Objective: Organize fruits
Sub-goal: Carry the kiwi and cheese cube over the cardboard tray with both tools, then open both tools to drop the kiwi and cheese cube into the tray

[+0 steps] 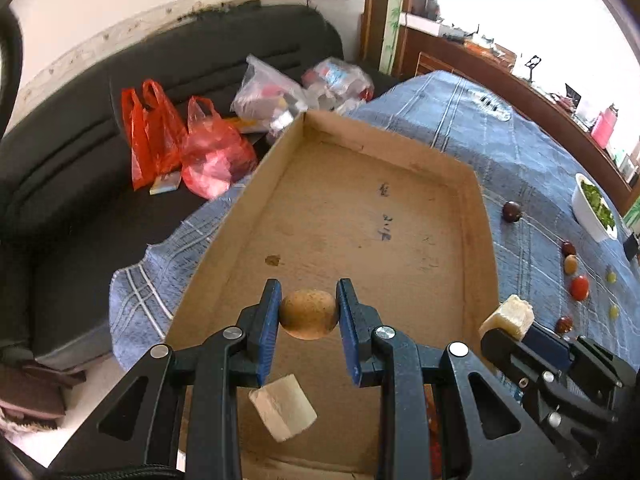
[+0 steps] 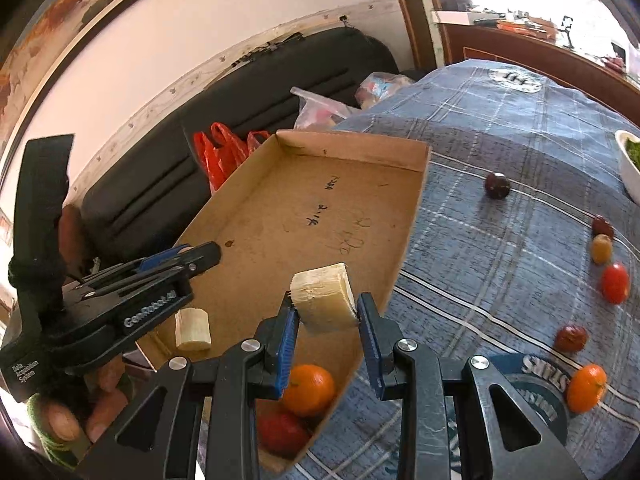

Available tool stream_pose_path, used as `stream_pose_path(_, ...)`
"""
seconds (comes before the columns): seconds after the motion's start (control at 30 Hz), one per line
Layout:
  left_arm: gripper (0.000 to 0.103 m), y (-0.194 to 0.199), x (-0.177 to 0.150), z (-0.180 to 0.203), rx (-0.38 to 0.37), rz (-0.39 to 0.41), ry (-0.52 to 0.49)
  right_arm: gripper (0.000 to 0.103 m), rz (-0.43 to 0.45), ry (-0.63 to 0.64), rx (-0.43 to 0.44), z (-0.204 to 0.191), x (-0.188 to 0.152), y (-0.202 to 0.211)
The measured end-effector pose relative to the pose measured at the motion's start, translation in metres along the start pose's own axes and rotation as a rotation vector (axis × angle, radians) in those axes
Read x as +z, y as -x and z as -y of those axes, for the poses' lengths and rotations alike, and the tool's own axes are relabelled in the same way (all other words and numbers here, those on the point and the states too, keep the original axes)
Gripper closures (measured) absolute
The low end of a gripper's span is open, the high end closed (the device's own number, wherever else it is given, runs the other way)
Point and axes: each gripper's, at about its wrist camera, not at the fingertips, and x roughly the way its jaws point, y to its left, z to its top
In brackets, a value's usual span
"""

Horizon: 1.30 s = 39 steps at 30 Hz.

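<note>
My left gripper (image 1: 308, 308) is shut on a small brown speckled round fruit (image 1: 307, 314), held above the cardboard tray (image 1: 256, 184). My right gripper (image 2: 325, 314) is shut on a pale banana chunk (image 2: 323, 302) over the tray's (image 2: 412, 208) right rim. In the tray lie another banana chunk (image 2: 193, 329), an orange (image 2: 310, 388) and a red fruit (image 2: 280, 432). On the blue cloth (image 2: 500, 272) to the right sit a dark plum (image 2: 497, 185), a red tomato (image 2: 615, 283), an orange (image 2: 586, 387) and several small fruits.
A white bowl of greens (image 1: 595, 208) stands at the table's far right. A black sofa (image 1: 80, 168) behind the table carries red plastic bags (image 1: 160, 136) and clear bags (image 1: 268, 92). A hand (image 2: 60, 420) holds the left gripper's handle at lower left.
</note>
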Motion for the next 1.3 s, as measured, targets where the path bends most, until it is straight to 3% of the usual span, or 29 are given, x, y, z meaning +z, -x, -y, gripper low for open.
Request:
stream_pose_path(0.27, 0.077, -0.032, -0.004, -0.002, 0.022, -0.089, 0.012, 0.074, -0.071, 0.059, -0.007, -0.018, 0.003, -0.044)
stream_pose_path(0.5, 0.076, -0.032, -0.007, 0.004, 0.041, -0.077, -0.017, 0.069, -0.094, 0.101, -0.019, -0.024, -0.003, -0.057)
stream_pose_path(0.67, 0.068, -0.024, -0.008, 0.001, 0.028, -0.068, 0.002, 0.055, -0.075, 0.108, -0.021, -0.023, -0.004, -0.051)
stream_pose_path(0.8, 0.057, -0.014, -0.008, -0.003, 0.02, -0.052, 0.024, 0.054, -0.058, 0.099, -0.021, -0.021, -0.004, -0.041)
stream_pose_path(1.3, 0.056, 0.021, -0.017, 0.011, -0.003, 0.0, 0.011, 0.053, 0.021, 0.034, 0.001, -0.001, -0.022, 0.027)
